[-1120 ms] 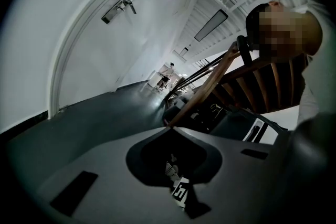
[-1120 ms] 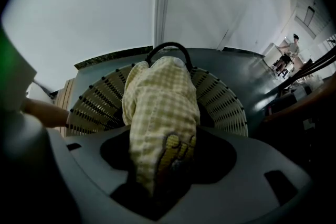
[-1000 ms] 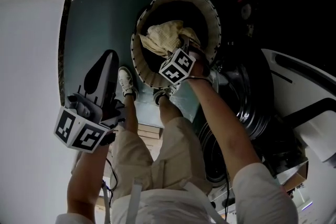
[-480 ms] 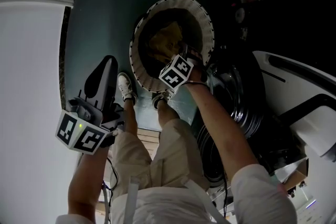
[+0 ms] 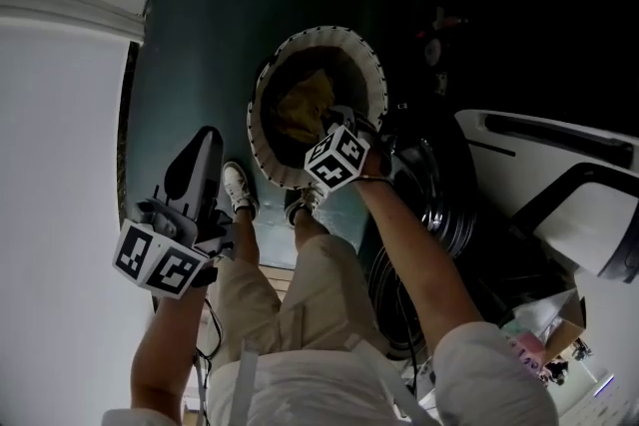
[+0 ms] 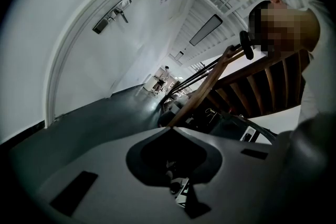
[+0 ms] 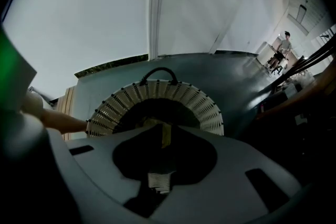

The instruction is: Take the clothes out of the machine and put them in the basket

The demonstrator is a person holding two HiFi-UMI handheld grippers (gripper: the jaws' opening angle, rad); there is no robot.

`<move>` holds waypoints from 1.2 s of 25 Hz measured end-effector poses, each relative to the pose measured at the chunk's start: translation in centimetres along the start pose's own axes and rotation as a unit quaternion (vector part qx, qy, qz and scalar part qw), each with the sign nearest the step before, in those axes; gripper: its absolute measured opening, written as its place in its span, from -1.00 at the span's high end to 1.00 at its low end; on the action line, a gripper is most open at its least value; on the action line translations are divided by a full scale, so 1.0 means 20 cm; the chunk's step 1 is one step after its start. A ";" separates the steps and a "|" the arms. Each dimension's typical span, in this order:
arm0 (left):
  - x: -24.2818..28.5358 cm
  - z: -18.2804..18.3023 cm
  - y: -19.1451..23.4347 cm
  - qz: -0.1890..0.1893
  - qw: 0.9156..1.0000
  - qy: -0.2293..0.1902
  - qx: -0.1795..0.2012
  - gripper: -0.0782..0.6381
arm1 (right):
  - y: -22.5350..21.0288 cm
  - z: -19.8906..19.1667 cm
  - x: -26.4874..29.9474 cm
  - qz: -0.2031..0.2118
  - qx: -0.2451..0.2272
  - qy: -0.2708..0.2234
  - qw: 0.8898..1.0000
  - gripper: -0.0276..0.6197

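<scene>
Head view: the person is standing over the woven basket (image 5: 262,130), which is sitting on the dark floor (image 5: 200,25) just beside the white washing machine (image 5: 544,150). The right gripper (image 5: 335,119) is reaching over the basket's near rim. Its jaws are pressing almost together, leaving only a narrow slit, and a strip of the yellow cloth (image 5: 300,105) is sitting in that slit. The rest of the cloth is lying bunched inside the basket. The left gripper (image 5: 205,141) is hanging at the person's left side, well apart from the basket. Its jaws are meeting at the tips and gripping nothing, and it is pointing along the floor.
</scene>
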State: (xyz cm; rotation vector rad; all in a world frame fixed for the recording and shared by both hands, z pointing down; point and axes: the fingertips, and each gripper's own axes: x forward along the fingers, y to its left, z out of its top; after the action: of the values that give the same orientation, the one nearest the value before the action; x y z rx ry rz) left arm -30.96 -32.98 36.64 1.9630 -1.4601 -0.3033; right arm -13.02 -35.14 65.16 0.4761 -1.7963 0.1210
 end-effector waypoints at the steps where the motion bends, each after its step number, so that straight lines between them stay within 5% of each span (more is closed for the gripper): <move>1: -0.02 0.02 -0.01 0.000 1.000 -0.002 -0.001 0.74 | -0.02 0.03 -0.05 -0.004 0.002 -0.008 1.000 0.77; 13: -0.14 0.31 -0.28 -0.027 0.999 -0.033 -0.006 0.74 | -0.23 0.21 -0.70 -0.032 0.078 -0.089 0.992 0.88; 30: -0.22 0.83 -0.64 -0.072 0.993 -0.086 0.026 0.74 | -0.57 0.48 -1.84 -0.140 0.162 -0.239 0.947 0.88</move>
State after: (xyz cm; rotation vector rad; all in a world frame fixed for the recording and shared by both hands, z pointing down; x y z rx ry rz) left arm -31.79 -32.98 15.31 2.1325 -1.4476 -0.5136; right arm -9.90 -39.24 25.72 1.0642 -2.1661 0.1086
